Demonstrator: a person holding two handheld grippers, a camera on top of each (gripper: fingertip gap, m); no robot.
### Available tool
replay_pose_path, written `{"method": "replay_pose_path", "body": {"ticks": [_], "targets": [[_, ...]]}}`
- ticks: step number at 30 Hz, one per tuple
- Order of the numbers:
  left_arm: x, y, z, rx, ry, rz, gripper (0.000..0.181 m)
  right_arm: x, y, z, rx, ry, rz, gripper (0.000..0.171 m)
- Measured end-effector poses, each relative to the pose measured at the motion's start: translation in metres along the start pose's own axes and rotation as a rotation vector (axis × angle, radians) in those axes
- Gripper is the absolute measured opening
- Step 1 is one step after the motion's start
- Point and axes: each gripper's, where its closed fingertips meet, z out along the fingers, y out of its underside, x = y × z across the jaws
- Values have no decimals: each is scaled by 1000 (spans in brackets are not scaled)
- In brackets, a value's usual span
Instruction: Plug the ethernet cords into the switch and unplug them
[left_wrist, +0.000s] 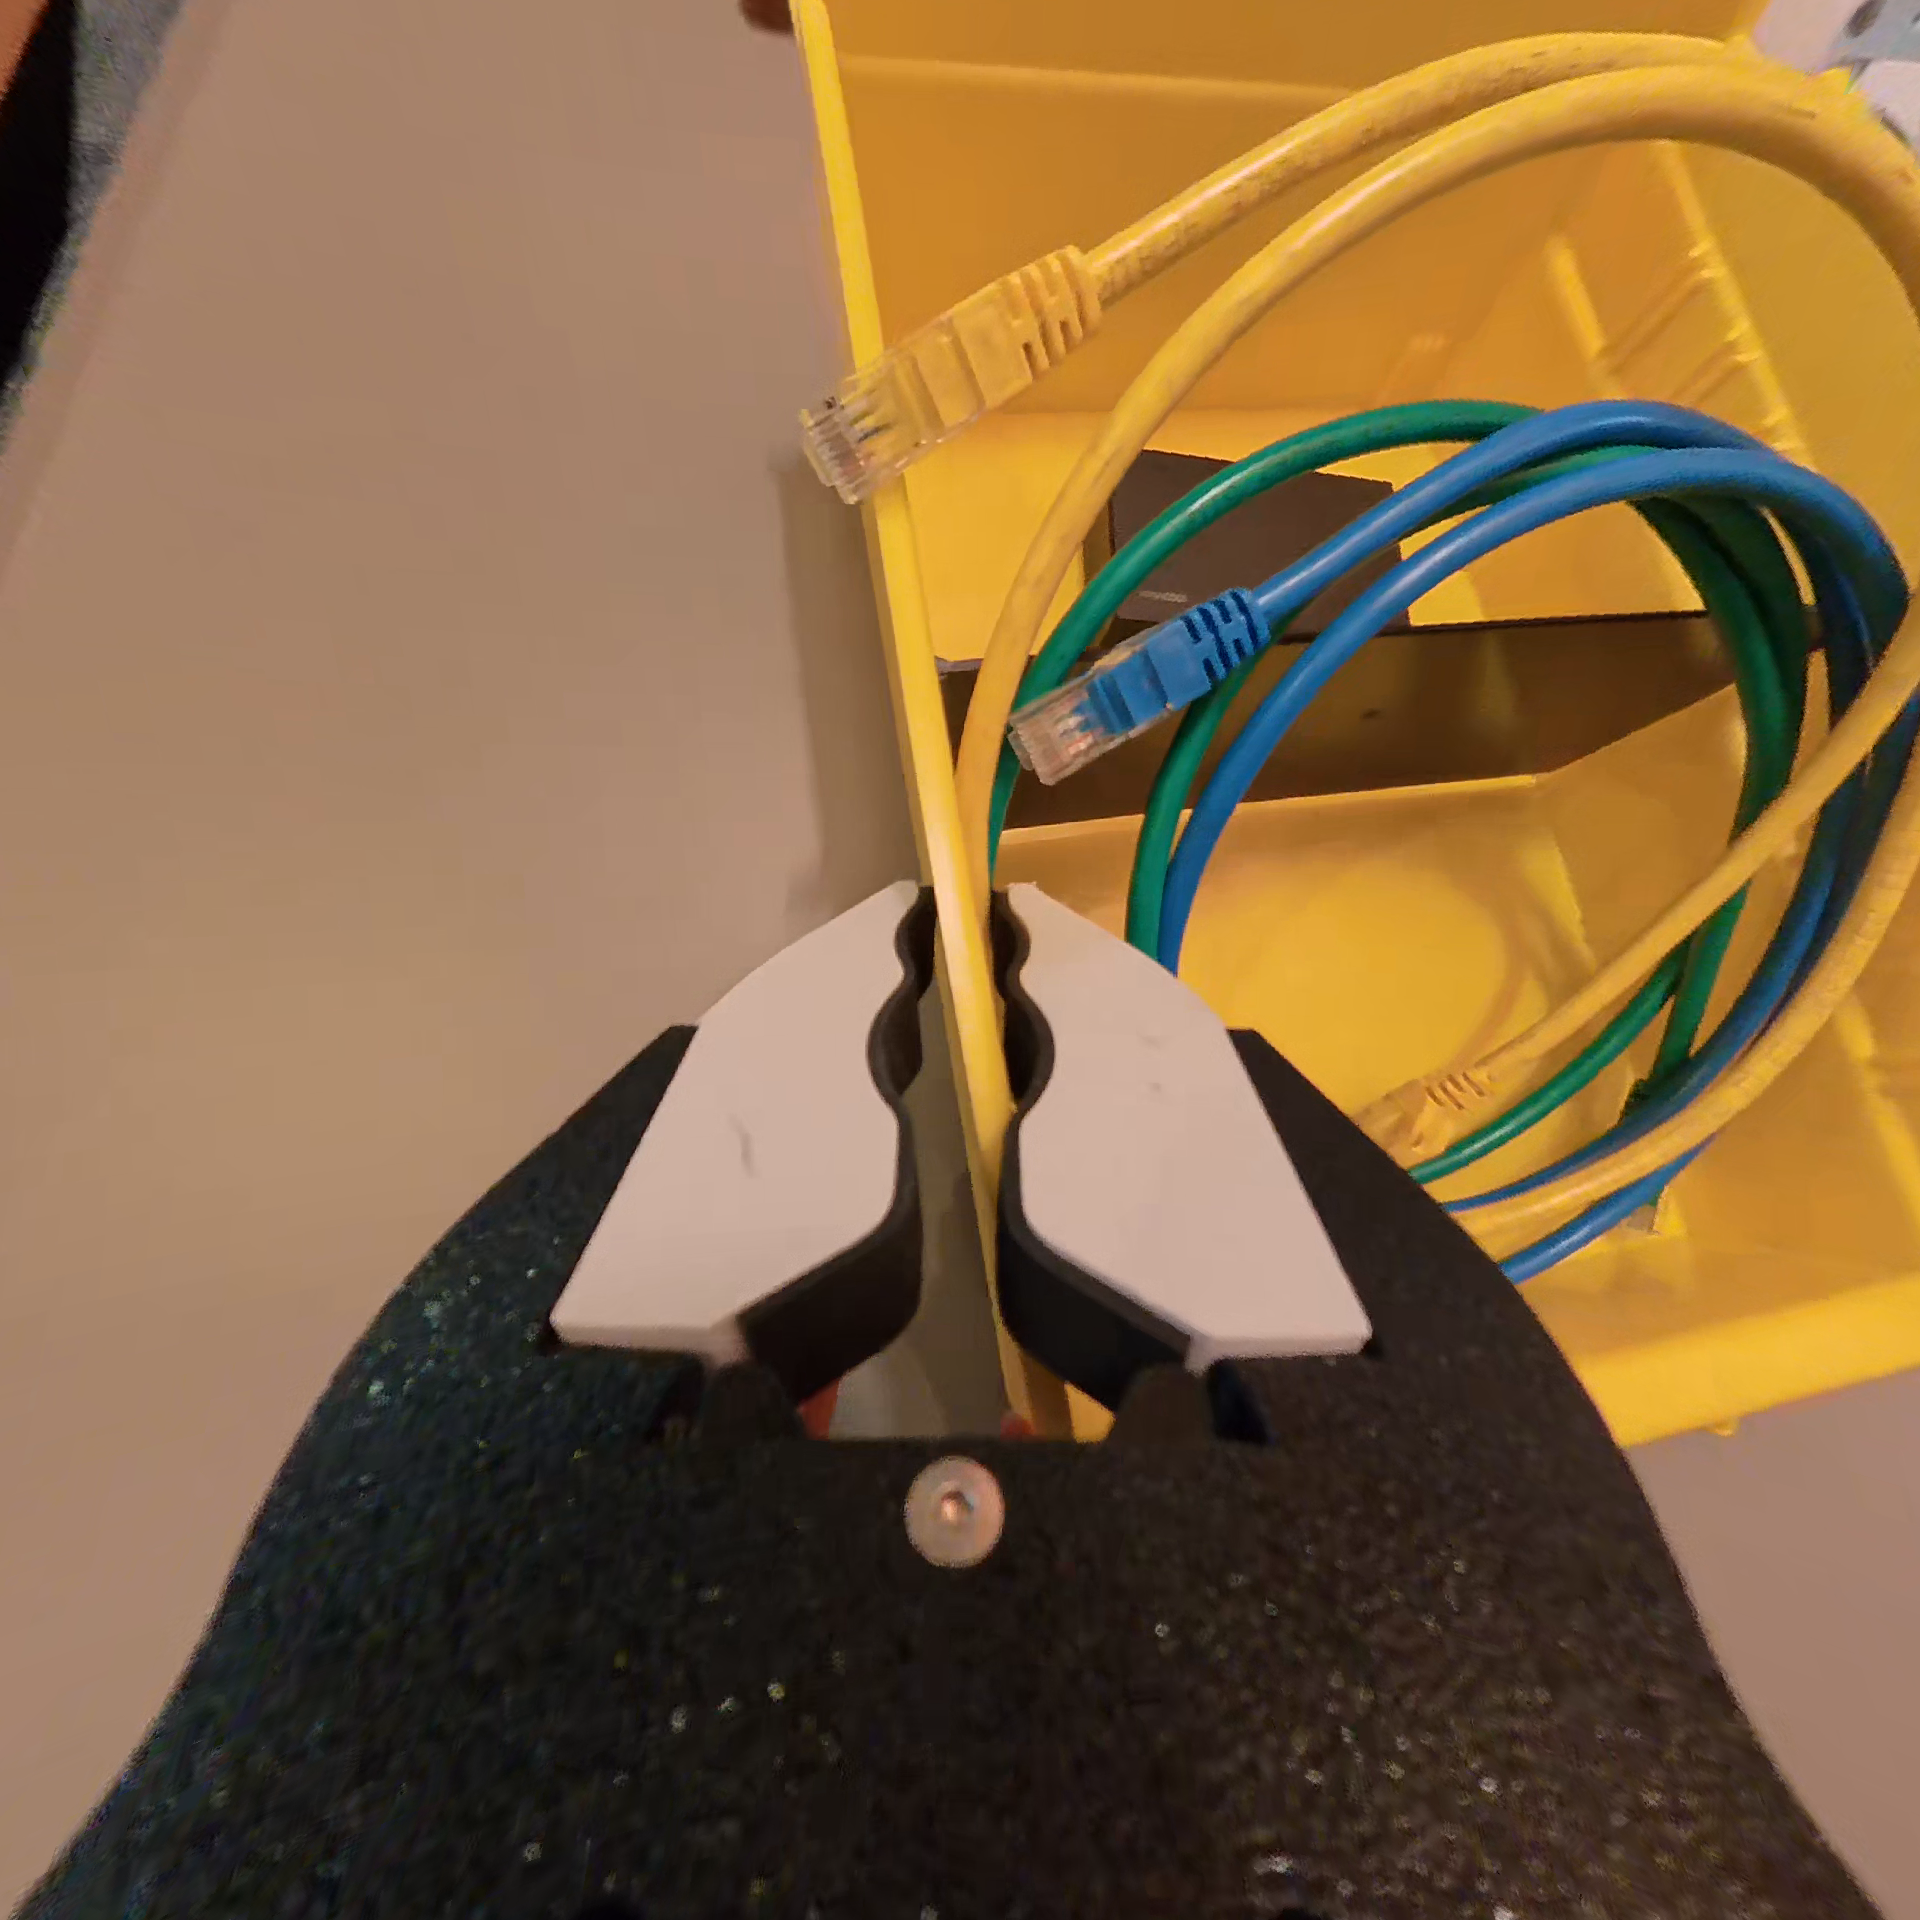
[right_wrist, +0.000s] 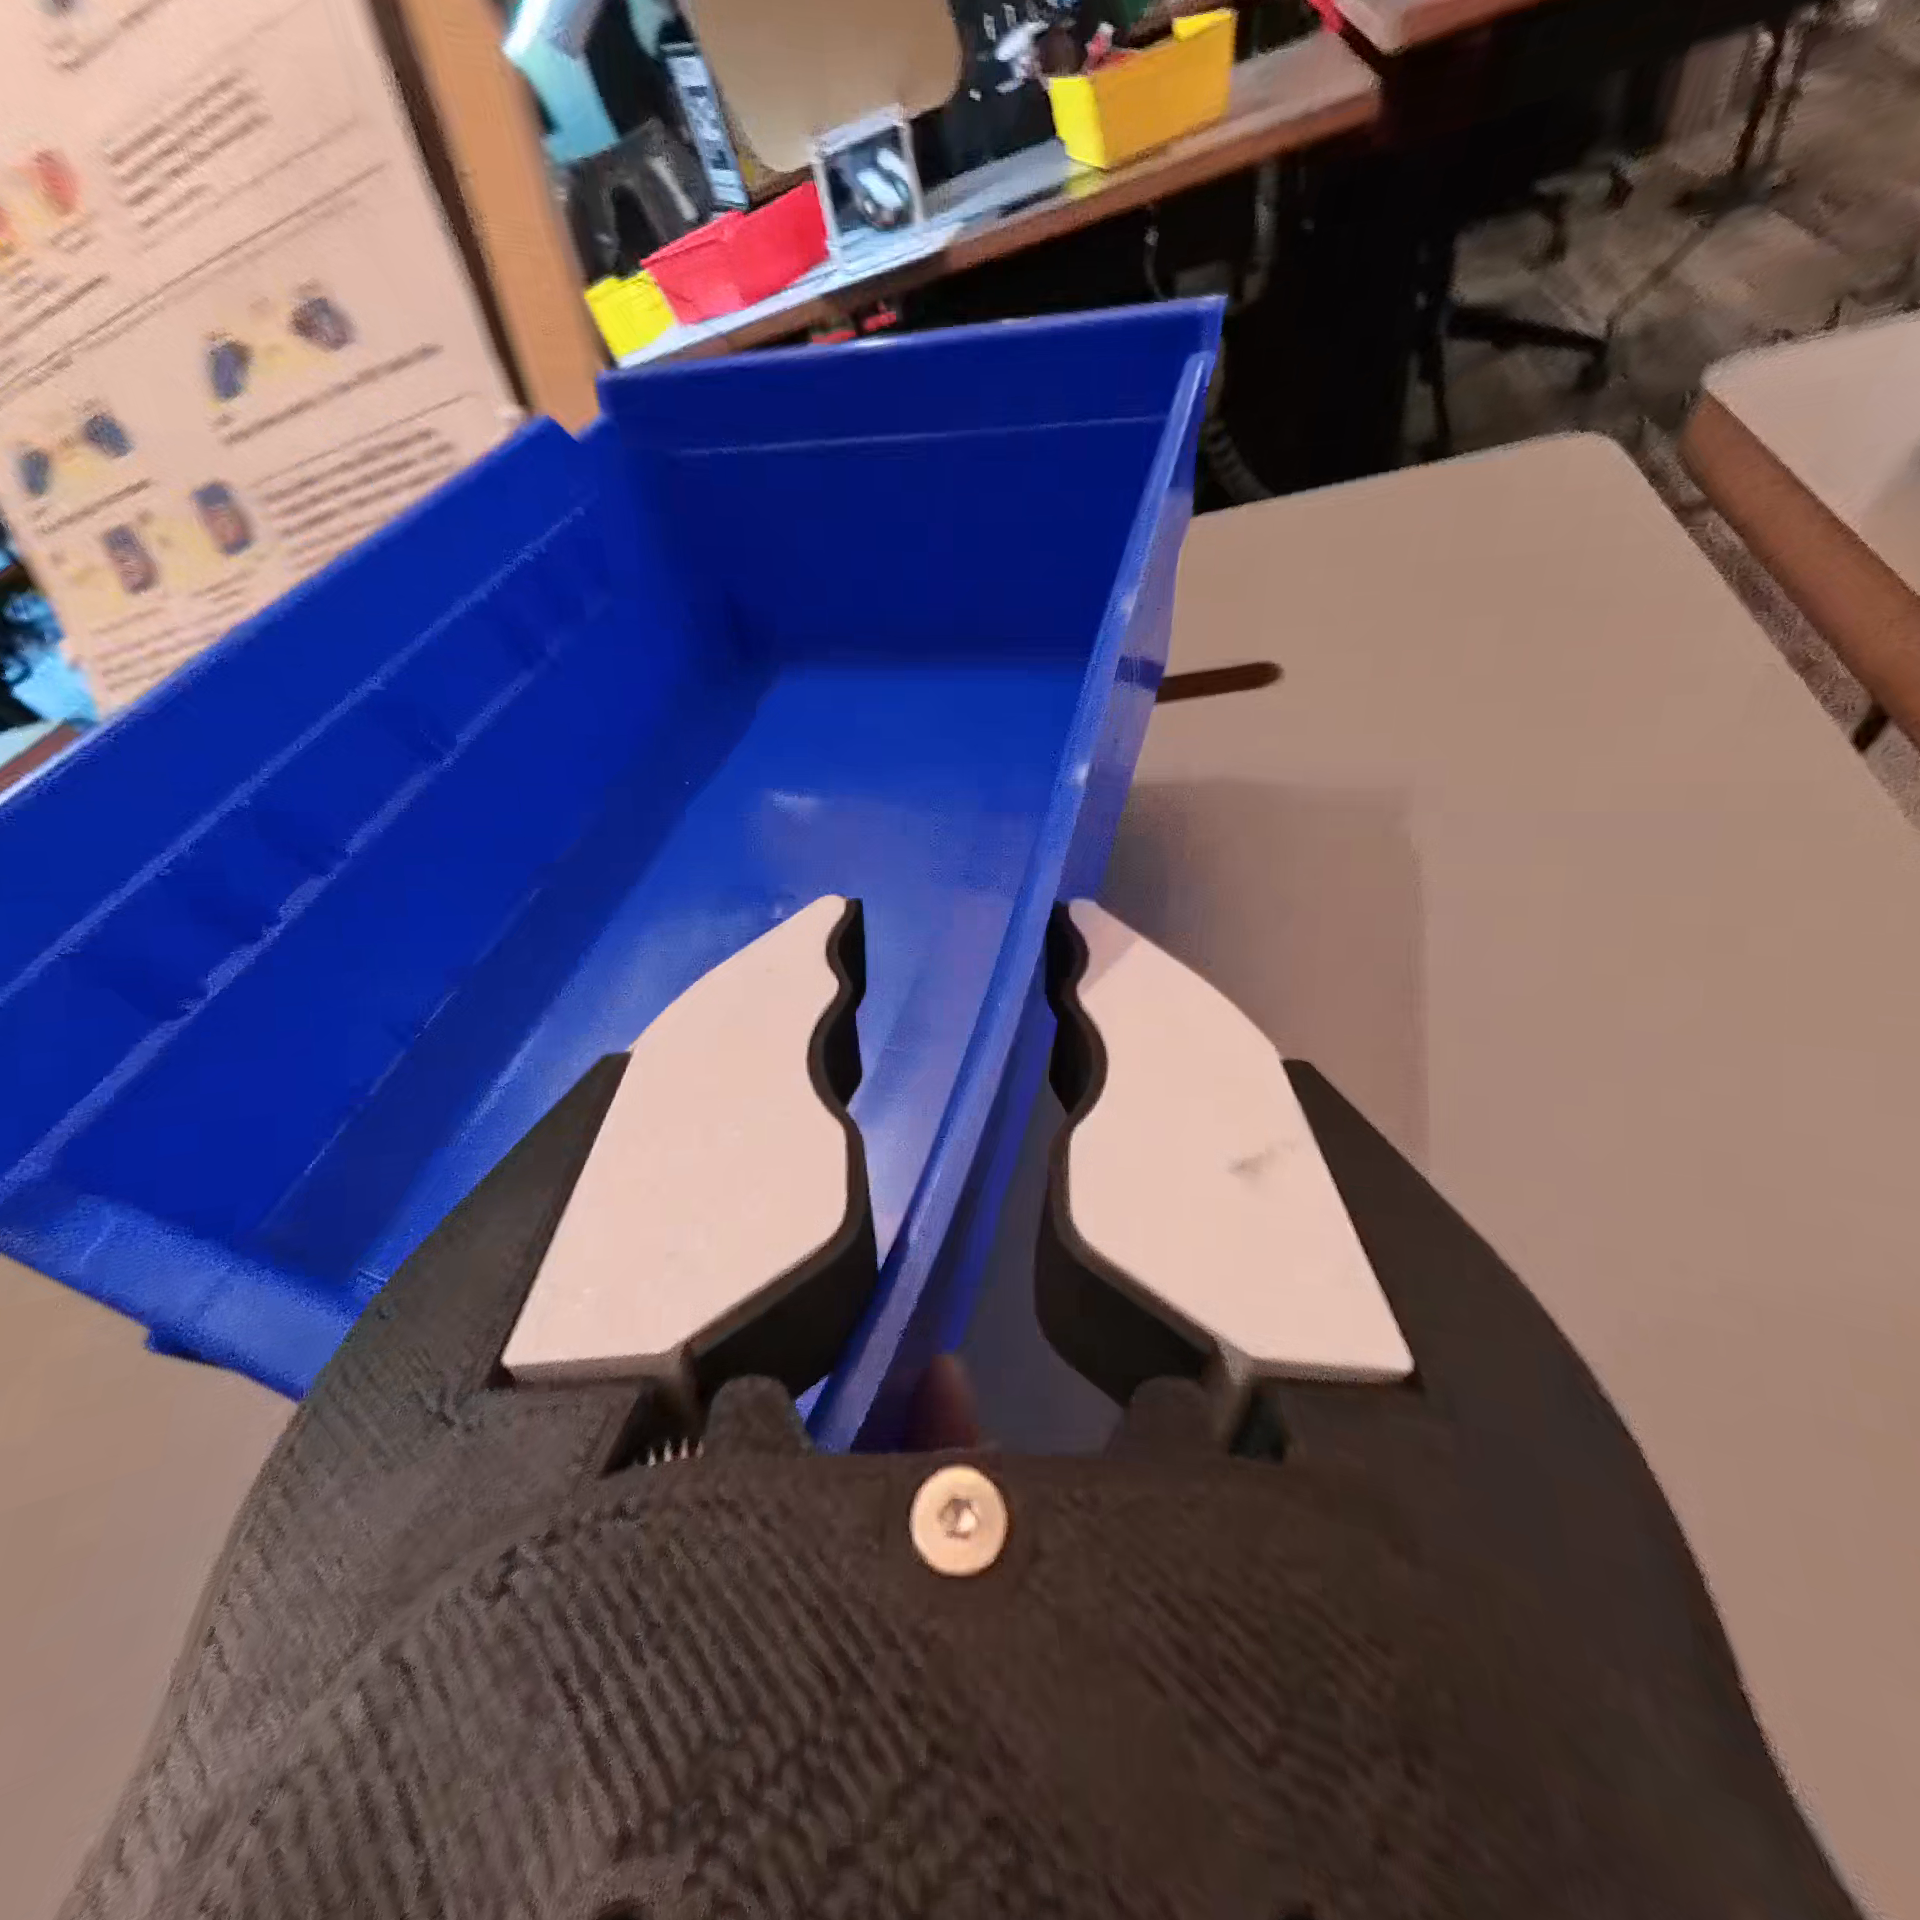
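Observation:
In the left wrist view, a yellow bin (left_wrist: 862, 312) holds coiled ethernet cords: a yellow one with its plug (left_wrist: 935, 384) poking over the wall, a blue one with its plug (left_wrist: 1132, 686) loose, and a green one (left_wrist: 1278, 457). A black switch (left_wrist: 1247, 540) lies under the cords. No cord is plugged in. My left gripper (left_wrist: 961, 914) is shut on the yellow bin's left wall. In the right wrist view, my right gripper (right_wrist: 956, 925) is open and straddles the right wall of an empty blue bin (right_wrist: 883, 478).
Both bins sit on a grey table (right_wrist: 1455, 831). A black divider (left_wrist: 1455, 707) crosses the yellow bin. Behind the blue bin stand a poster board (right_wrist: 208, 312) and a far bench with red (right_wrist: 738, 249) and yellow (right_wrist: 1143, 83) bins. Tip to tip, the grippers are about 75 cm apart.

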Motion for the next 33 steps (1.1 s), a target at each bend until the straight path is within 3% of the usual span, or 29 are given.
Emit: {"method": "replay_pose_path", "body": {"ticks": [7,12,23,33], "targets": [[32,-49,58,-3,38,77,10,23,8,43,-110,34,-85,34],[42,-68,80,-1,39,77,10,22,12,59,-143,26,-133,35],[44,-76,87,25,28,108,10,26,17,82,-162,-6,-277,37],[43,-79,87,62,14,168,11,25,18,82,-178,-4,-319,40]]}}
